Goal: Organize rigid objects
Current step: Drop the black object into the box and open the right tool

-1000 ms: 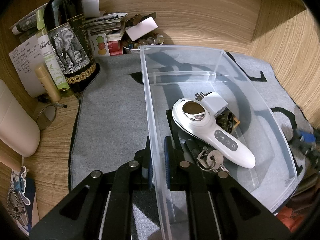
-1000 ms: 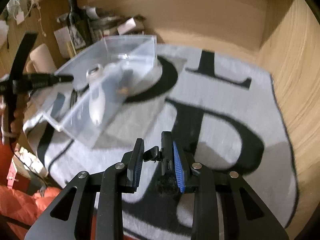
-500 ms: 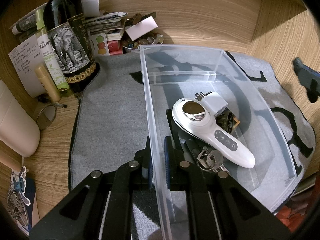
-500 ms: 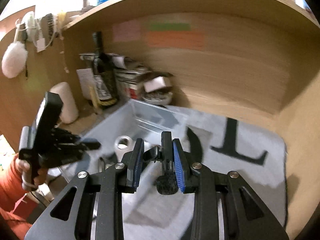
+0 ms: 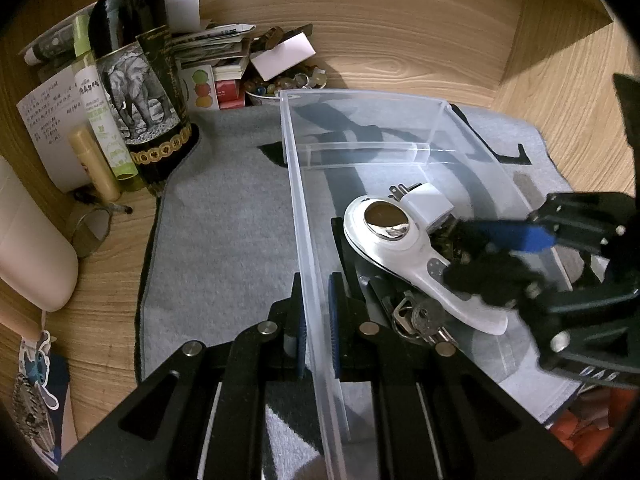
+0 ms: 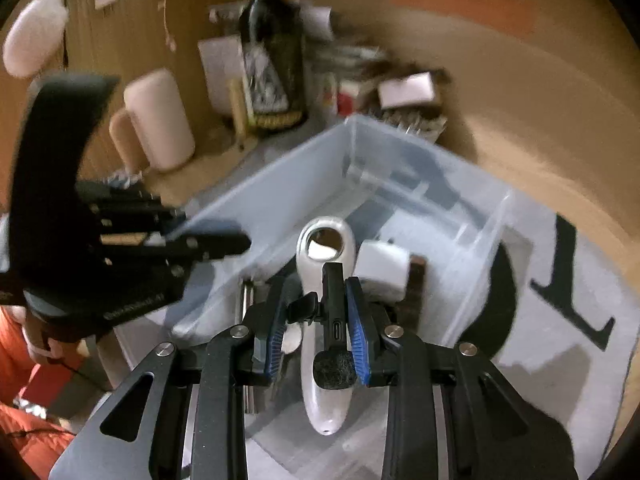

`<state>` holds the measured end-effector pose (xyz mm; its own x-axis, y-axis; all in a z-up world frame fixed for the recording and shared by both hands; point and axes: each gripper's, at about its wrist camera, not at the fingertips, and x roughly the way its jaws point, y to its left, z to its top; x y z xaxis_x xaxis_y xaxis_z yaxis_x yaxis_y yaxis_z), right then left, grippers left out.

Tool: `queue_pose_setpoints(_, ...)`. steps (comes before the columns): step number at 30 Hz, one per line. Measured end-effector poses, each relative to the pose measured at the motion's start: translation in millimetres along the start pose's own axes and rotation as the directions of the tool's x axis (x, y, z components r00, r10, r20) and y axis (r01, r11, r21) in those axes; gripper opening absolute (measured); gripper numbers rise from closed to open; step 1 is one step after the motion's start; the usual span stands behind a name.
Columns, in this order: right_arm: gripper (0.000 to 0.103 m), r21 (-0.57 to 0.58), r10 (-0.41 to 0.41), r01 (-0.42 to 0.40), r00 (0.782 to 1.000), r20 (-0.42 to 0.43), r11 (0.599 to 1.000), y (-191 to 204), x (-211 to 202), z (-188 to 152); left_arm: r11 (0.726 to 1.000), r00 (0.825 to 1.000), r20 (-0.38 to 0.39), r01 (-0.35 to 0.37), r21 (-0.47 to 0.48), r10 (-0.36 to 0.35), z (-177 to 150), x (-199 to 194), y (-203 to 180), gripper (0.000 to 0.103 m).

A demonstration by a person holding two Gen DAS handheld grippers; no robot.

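One wine bottle [image 5: 136, 80] stands on the counter [image 5: 400, 32], left of one clear bin [image 5: 298, 184]. The left gripper [image 5: 316, 328] is clamped on the bin's left wall. Inside the bin lie one white handheld device [image 5: 400, 240], one white plug adapter [image 5: 430, 204] behind it, and one bunch of keys [image 5: 416, 318] in front. The right gripper [image 6: 316, 320], nearly closed, pinches one small black microphone [image 6: 334, 320] against its right pad. Since the earlier frame it has moved from right of the bin to above it; the left gripper has not moved.
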<state>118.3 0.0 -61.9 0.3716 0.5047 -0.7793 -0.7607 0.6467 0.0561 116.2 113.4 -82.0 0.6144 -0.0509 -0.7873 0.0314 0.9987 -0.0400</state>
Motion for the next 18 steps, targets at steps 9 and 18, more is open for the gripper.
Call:
queue_pose_setpoints(9,0.029,0.003,0.005,-0.005,0.999,-0.032,1.0,1.5,5.5,-3.3,1.0,1.0,-0.005,0.005,-0.006,-0.005,0.1,-1.6,-0.3,0.009)
queue_pose_setpoints(18,0.041,0.026,-0.008,0.007,0.999,0.043,1.0,-2.8,-15.8,-0.2,1.0,1.0,0.012,-0.014,-0.005,0.014,3.4,-14.1,-2.8,0.01)
